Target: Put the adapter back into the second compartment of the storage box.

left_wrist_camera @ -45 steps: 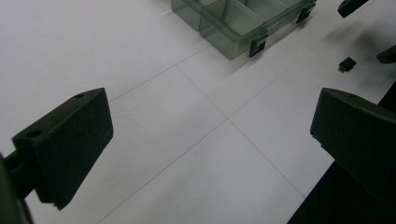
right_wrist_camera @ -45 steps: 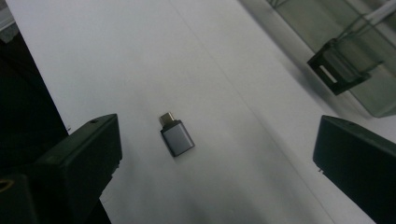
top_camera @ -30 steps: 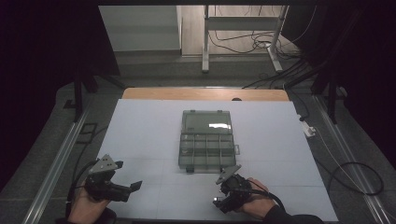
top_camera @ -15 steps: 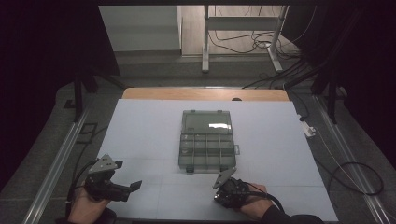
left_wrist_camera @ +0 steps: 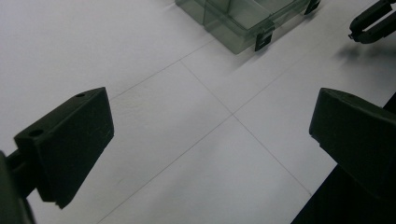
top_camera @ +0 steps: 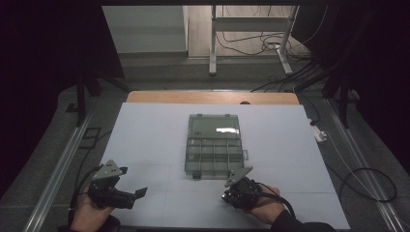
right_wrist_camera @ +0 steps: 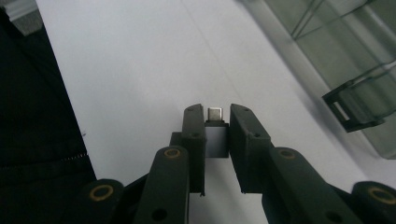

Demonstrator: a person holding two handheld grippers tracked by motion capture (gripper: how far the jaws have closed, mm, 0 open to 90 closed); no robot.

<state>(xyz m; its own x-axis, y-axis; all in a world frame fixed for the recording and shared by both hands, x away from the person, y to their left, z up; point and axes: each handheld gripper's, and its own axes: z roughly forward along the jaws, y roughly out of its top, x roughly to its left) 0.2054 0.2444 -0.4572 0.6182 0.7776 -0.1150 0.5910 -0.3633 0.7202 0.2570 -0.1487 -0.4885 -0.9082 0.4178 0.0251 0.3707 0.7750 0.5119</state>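
Near the table's (top_camera: 145, 125) front edge, right of its middle, the right gripper (right_wrist_camera: 216, 116) has just been closing and is now clamping a small grey adapter (right_wrist_camera: 215, 138) with a metal plug tip. It is hovering just before the open clear compartment box (top_camera: 215, 145) at the table's centre. The left gripper (left_wrist_camera: 210, 135) is hanging released, jaws wide over the front left corner.

**Box mid-table, grippers at near edge**

Sitting at the table's (top_camera: 145, 125) centre: compartment box (top_camera: 214, 157), lid lying open on its far side. Resting near left: left gripper (top_camera: 126, 195). Hovering just near-right of the box: right gripper (right_wrist_camera: 216, 116), adapter (right_wrist_camera: 215, 135) lying between its jaws.
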